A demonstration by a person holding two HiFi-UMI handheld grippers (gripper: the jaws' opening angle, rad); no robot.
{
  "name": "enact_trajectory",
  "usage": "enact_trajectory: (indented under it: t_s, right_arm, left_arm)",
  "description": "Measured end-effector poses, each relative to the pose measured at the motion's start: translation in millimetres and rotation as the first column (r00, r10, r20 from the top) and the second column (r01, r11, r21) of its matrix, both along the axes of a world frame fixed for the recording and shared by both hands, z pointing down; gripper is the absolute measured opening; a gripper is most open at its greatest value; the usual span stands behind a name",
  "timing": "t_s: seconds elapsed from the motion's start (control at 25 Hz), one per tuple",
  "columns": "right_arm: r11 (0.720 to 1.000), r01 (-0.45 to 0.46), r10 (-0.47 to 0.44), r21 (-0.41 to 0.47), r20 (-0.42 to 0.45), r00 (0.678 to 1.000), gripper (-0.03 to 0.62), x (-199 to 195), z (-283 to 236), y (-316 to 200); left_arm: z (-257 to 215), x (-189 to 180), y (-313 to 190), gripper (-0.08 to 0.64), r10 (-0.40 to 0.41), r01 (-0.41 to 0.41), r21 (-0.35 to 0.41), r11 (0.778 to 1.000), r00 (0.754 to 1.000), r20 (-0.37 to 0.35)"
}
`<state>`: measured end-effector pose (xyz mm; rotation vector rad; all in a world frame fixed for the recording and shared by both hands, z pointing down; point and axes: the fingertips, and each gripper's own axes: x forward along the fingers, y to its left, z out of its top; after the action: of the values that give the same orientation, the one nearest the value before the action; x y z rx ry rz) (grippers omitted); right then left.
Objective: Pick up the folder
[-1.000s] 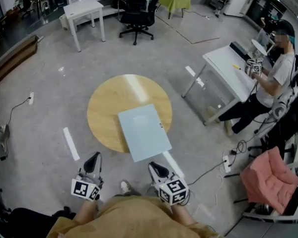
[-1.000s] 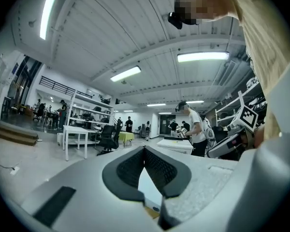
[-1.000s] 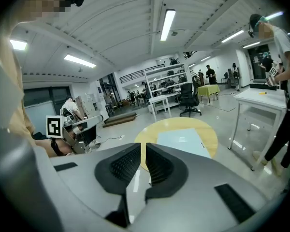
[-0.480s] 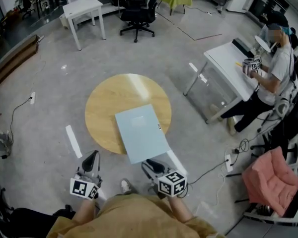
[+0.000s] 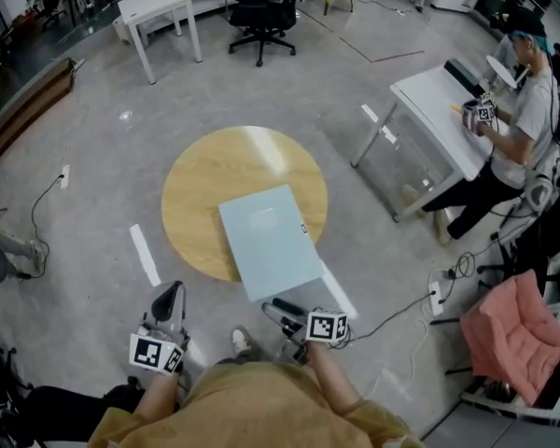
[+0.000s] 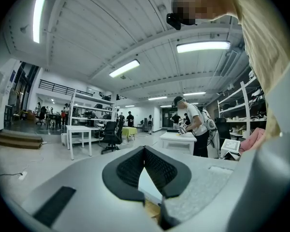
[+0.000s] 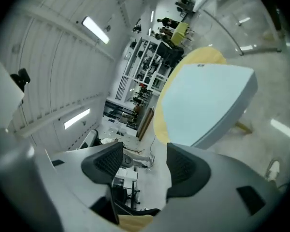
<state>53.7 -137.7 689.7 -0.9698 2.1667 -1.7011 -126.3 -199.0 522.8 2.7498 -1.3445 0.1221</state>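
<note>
**Right gripper rolls and sinks toward the folder**

Since a second ago, the right gripper has rolled onto its side and dropped lower, closing on the folder's near edge, while the left gripper has barely shifted. The folder and counter lie as before.

In the right gripper view the right gripper has its jaws parted and opening wider, with nothing between them; only floor and far-off furniture show in the gap. The folder's near corner lies just ahead of its tips, not touched.

The left gripper has its jaws together, tips meeting, and grips nothing. It hangs over the floor to the left of the folder, short of the counter.

The folder, pale blue and shut, lies flat on the round wooden counter, set askew on the near side, its near end jutting out past the rim. From the right gripper view the folder covers much of the counter.

Farther off, a person stands at a white counter to the right. A black chair stands beyond, and a pink cushion lies at the lower right.
</note>
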Motion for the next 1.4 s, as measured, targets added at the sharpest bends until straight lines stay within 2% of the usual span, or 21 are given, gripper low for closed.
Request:
enact_trajectory:
  t_s: [0.2, 0.32, 0.44, 0.56, 0.64, 1.0, 1.2, 1.4]
  right_arm:
    - [0.993, -0.042, 0.049, -0.112, 0.064, 0.997, 0.275, 1, 46, 9]
    - [0.978, -0.080, 0.108, -0.194, 0.133, 0.985, 0.290, 2, 71, 7]
    - [0.955, -0.129, 0.188, -0.269, 0.210, 0.959, 0.312, 4, 91, -3]
    - [0.936, -0.171, 0.264, -0.309, 0.291, 0.919, 0.330, 3, 103, -15]
    - [0.927, -0.189, 0.295, -0.324, 0.320, 0.900, 0.344, 5, 111, -21]
    - [0.912, -0.171, 0.308, -0.373, 0.345, 0.887, 0.367, -4, 131, -29]
    - [0.913, -0.164, 0.299, -0.373, 0.340, 0.892, 0.380, -9, 141, -31]
    - [0.922, -0.174, 0.310, -0.346, 0.390, 0.867, 0.380, -10, 137, -46]
  left_arm:
    - [7, -13, 10, 0.003, -0.020, 0.020, -0.022, 1.000, 0.999, 0.030]
    - [12, -20, 13, 0.003, -0.036, 0.037, -0.029, 0.999, 0.998, 0.045]
    - [12, -29, 17, 0.003, -0.055, 0.058, -0.038, 0.998, 0.996, 0.065]
    - [10, -39, 20, 0.003, -0.071, 0.075, -0.045, 0.996, 0.994, 0.087]
    - [10, -44, 22, 0.003, -0.079, 0.084, -0.047, 0.995, 0.992, 0.097]
    - [10, -55, 27, 0.003, -0.114, 0.123, -0.062, 0.991, 0.985, 0.128]
    - [11, -65, 34, 0.003, -0.136, 0.148, -0.078, 0.986, 0.980, 0.146]
    - [14, -69, 37, 0.003, -0.144, 0.159, -0.089, 0.983, 0.977, 0.159]
